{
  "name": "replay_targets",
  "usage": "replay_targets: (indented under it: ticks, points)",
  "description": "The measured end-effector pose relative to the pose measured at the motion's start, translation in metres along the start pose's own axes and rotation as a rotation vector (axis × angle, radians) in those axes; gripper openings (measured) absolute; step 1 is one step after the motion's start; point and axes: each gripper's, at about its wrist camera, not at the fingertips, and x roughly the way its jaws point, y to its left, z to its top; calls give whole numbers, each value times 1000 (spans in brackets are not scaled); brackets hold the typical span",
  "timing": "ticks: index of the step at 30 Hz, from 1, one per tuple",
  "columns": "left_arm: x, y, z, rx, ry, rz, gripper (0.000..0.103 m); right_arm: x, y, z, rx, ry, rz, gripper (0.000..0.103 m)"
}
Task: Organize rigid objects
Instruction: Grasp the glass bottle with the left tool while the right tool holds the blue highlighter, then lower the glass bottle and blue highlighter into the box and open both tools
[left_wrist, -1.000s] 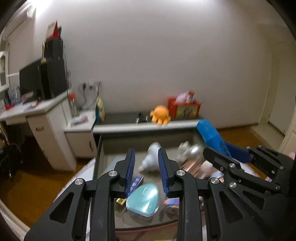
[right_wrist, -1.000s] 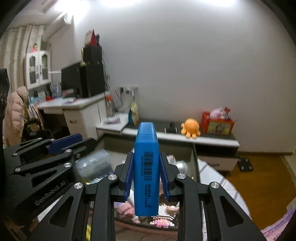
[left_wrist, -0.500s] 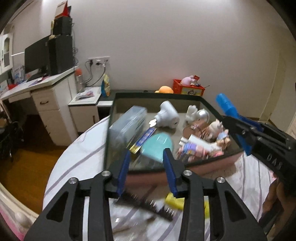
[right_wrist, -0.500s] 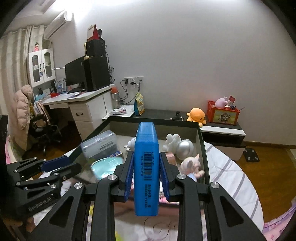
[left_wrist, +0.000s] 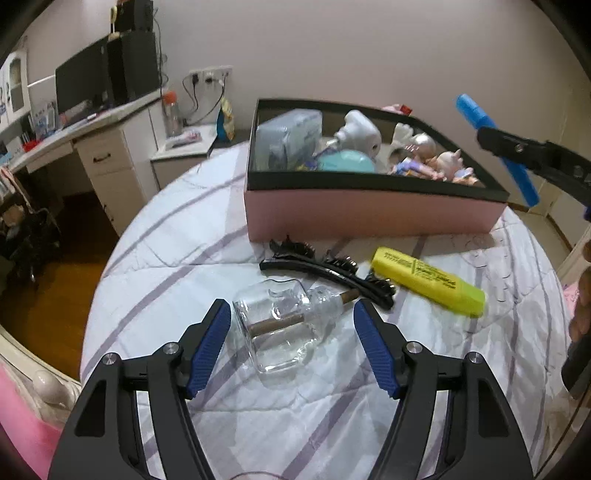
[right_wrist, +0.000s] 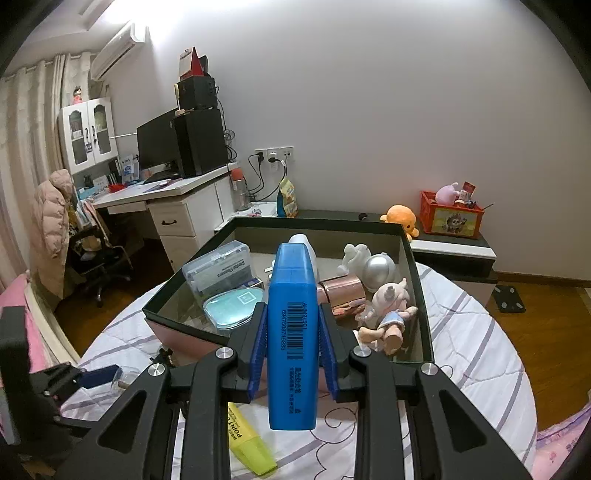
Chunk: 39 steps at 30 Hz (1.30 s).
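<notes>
Fingers on my left gripper are opening right now, glass bottle lying on its side between them, pads not touching it yet. Bottle's clear, w/ a brown stick inside and a neck pointing up-right toward the black hair clip. Plan: spread wide enough to clear the square body, come down straight, close across the flat sides, not the neck. Glass is slick, so I reckon a mid-body pinch, slow squeeze, then lift level so it doesn't swing or roll on the striped cover.

Right gripper is clamped tight on the blue marker, upright, barcode facing me, hovering at the near edge of the pink box. Box is crowded: clear case, teal case, figurines. Best drop spot looks like the gap in the middle; lower it in flat before letting go, otherwise it'll bounce.

Yellow marker lies on the cover just beside the clip, near the box's front wall. That one's for later, prob. Watch I don't nudge the clip w/ my right-hand pad going in.
</notes>
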Motion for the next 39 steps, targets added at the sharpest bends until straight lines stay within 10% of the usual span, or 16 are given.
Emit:
replay_targets:
  ticks: [9,21,39]
  points:
    - [10,-8,2,38,37,41,64,0,5,-3,-6,6,3,27]
    - [-50,-17,81,30,-240,0,64,3,3,13,-13,-25,-13,27]
    - [59,-56,135,101,-109,-17,65,74,-33,6,10,113,-69,28]
